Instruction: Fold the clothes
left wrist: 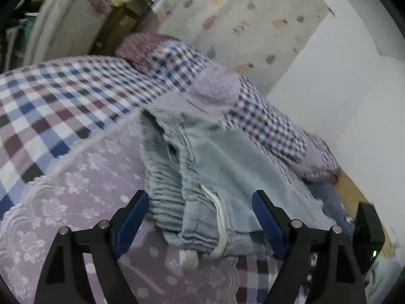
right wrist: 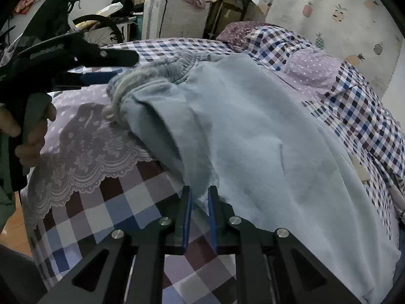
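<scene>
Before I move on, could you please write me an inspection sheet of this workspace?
Surface: bed with a checked sheet and a lilac lace cover.
Job's things: pale blue trousers spread out, the gathered waistband bunched.
Clutter: pillows beyond the trousers.
Grippers: left gripper open, jaws astride the waistband; right gripper pinching the trousers' edge.
Cables: nothing seen.
Surroundings: boxes, a bicycle, a pineapple-print curtain.
</scene>
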A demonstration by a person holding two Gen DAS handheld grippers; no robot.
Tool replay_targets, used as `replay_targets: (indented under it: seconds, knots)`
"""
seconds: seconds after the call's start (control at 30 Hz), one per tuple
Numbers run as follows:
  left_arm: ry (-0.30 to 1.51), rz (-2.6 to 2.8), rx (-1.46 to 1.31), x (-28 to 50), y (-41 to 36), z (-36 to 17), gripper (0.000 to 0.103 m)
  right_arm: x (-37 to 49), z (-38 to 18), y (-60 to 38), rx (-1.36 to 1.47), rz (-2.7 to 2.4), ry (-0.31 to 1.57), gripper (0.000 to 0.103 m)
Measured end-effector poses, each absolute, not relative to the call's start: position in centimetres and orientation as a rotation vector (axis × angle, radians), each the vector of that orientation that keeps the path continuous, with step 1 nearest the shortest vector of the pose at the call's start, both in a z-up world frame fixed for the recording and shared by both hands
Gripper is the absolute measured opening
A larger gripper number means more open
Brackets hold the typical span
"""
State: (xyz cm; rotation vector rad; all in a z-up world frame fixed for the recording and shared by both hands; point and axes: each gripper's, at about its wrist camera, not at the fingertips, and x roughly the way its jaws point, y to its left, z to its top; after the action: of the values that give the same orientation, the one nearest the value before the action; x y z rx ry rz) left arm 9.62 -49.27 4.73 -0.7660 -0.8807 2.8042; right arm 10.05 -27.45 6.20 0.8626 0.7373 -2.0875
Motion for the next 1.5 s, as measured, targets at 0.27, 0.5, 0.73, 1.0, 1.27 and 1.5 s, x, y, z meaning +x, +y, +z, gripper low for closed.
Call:
replay_targets:
  seconds: [0.27,0.5,0.73,1.0,1.27,1.5]
  knots:
    - [-0.746,2.627,-0.647,11.2,-47.5,6.8,0.059,9.8,6.4,-26.6,0.873,-2.083,0.742,0.012]
    - [-0.613,2.849,-0.783,10.4,-46.8,7.3,0.059,9.5,6.7,-26.1,0.869,-2.106,0.753,0.013]
    - [-0.781,2.824,-0.841,9.4,-48.7,5.5,0.082,10.1,7.3,-25.6,0.842,-2.099,0.718,0.017]
    - [-0.556,2.71,-0.901,8.9,-47.3,5.3,0.08,9.9,6.9,-25.2,0.843,-2.112,0.676,0.036]
    - [-0.362,2.592,-0.906,8.5,-46.2,5.6,0.08,9.4,6.4,-24.5,0.851,-2.126,0.63,0.036]
    - [-0.297,2.581,-0.866,6.3,-45.1,7.1,0.079,9.8,5.8,-25.4,0.807,-2.122,0.685,0.043]
